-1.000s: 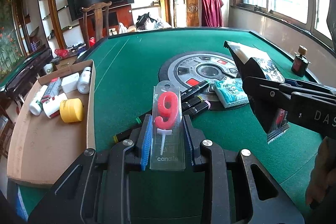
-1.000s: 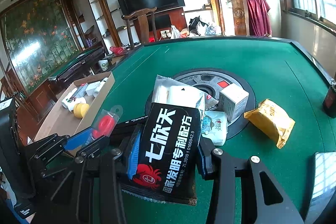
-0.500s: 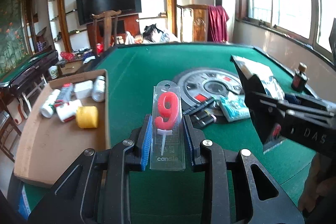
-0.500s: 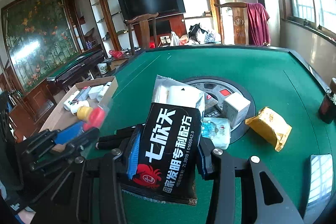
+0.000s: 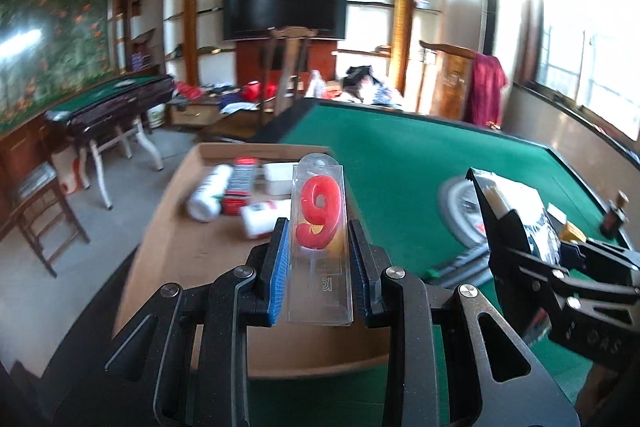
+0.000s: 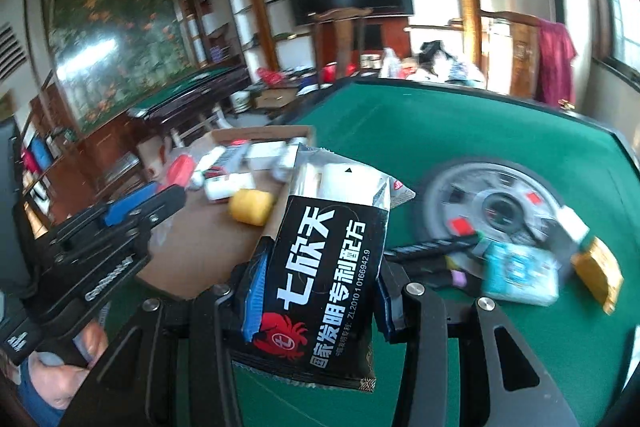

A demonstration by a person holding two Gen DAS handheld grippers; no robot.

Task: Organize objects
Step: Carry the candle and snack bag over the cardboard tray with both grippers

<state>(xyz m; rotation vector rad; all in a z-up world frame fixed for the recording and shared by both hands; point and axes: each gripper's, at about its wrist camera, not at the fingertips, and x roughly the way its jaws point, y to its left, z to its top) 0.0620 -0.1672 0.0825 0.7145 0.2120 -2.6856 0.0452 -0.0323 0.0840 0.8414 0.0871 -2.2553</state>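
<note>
Over the near edge of the cardboard tray, the left hand-held gripper is clenched on a clear candle pack holding a red number-nine candle; the pack stands upright between the blue-lined pads, which press its two long sides. Beside it, to the right in the left wrist view, the right hand-held gripper grasps a black and silver foil packet printed with white Chinese characters and a red crab; the packet leans slightly to the right, its silver top rising above the pads. Both packs are held in the air, above the green felt table and the tray's right side. Inside the tray lie a white bottle, a red and white tube, a white box and a yellow round jar; these are blurred. Further right on the table sits the round grey centre panel; around its near edge lie black marker pens, a teal sachet, a small white box and a yellow pouch; a dark small bottle stands near the table's right rim.
</note>
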